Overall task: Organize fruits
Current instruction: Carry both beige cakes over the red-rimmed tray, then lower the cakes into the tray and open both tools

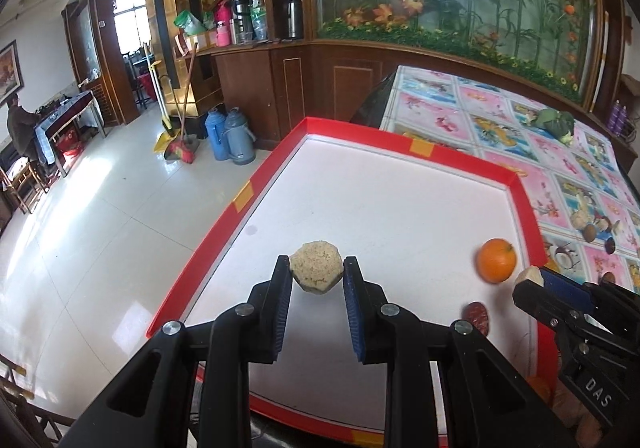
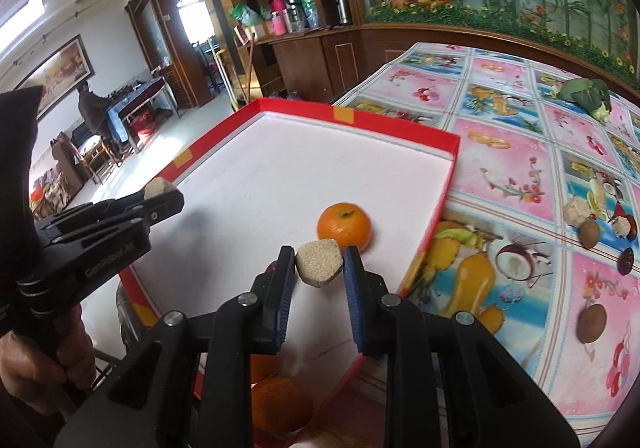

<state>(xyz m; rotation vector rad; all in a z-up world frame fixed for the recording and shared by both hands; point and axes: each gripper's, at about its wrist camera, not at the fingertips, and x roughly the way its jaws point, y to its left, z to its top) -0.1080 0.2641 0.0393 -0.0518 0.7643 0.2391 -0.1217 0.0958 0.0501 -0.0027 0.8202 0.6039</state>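
Left wrist view: your left gripper has its jaws narrowed onto a tan, grainy, faceted lump, pinched between the blue pads above the white floor of the red-rimmed tray. Off to its right, your right gripper clamps a second tan, grainy lump the same way. Just beyond those jaws a round orange tangerine rests on the tray; a dark red date lies near. Farther right, brown nuts sit on the floral tablecloth.
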